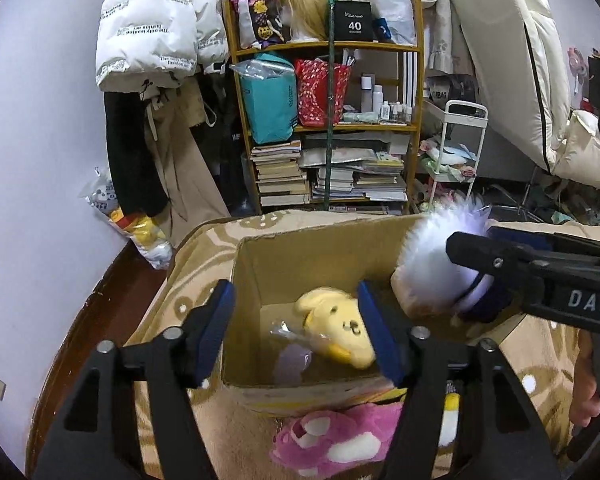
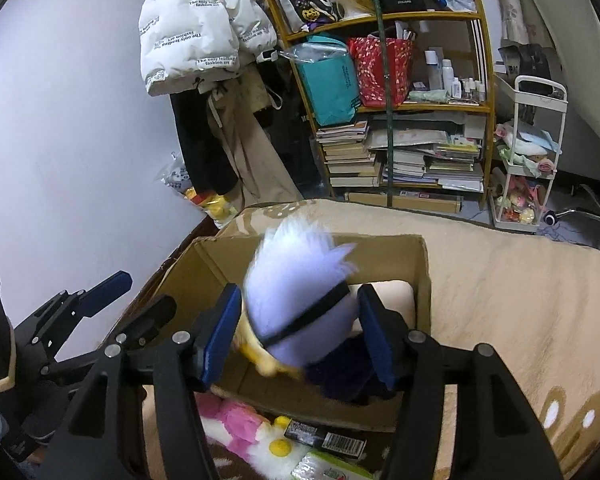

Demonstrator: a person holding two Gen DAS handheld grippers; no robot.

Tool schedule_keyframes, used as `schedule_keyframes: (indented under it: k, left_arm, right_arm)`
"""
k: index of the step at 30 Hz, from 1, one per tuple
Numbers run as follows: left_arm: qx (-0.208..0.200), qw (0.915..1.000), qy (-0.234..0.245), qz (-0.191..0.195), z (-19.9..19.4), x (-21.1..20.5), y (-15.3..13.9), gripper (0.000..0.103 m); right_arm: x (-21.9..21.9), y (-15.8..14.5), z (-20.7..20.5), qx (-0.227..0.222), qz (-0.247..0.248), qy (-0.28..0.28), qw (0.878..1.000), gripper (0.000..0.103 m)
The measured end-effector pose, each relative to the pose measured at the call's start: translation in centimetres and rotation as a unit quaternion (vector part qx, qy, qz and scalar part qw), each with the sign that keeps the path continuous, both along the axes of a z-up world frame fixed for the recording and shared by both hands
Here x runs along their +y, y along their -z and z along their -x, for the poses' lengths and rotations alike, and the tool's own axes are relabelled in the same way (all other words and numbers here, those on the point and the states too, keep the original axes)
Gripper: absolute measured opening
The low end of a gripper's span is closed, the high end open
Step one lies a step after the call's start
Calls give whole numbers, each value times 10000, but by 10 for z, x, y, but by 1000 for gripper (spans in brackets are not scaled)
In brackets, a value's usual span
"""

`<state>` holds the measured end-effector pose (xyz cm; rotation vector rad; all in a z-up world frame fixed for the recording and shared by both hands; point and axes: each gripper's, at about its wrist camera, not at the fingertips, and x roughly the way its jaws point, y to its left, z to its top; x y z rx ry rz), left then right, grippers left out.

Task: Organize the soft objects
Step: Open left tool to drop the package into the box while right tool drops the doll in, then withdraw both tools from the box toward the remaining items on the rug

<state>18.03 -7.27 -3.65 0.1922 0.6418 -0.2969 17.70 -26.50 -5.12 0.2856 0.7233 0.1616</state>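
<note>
The white-haired doll [image 2: 300, 300] between my right pads is motion-blurred; it hides most of the yellow plush [image 2: 256, 354] in the box [image 2: 422, 280].

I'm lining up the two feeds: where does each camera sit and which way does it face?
Left wrist: on the left tool, looking down into the cardboard box at the yellow plush; the right tool and a hand show.
Right wrist: on the right tool, over the white-haired doll; the left tool shows at left.
Shared: box, doll, pink plush, bookshelf.

A cluttered bookshelf [image 1: 324, 120], white puffer jacket [image 1: 148, 28] and trolley [image 2: 528, 152] behind.
</note>
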Motion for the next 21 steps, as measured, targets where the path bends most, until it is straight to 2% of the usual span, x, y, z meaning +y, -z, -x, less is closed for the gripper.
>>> schedule_keyframes:
  k: [2,3,5,7,9,13,15,21]
  left_arm:
    - [33,10000,11,-31,1,0,0,66]
    - [40,10000,-6,-68,2,-1,0,68]
    - [33,9999,-49,-117,4,-1,-1,79]
    - [18,9999,-67,-138,7,0,-3,83]
    - [45,9998,-60,-186,12,1,-4,87]
    - [85,9996,-81,-243,20,6,-7,92]
    - [139,9996,-69,-236,25,9,-9,92]
    - [247,9993,-233,-158,43,22,-12,99]
  right_arm:
    - [-2,-2,3,-21,-34,28,10000,81]
    - [-2,-3,5,-41,-44,37,10000,83]
    - [-4,-5,8,-72,-35,72,9999,84]
    - [-5,-7,11,-84,-40,83,9999,86]
    - [-6,-10,15,-110,-38,115,9999,94]
    - [-6,-14,25,-98,-28,161,9998,95]
    - [-6,-16,30,-98,6,180,9998,102]
    - [-4,-25,51,-169,78,261,9995,103]
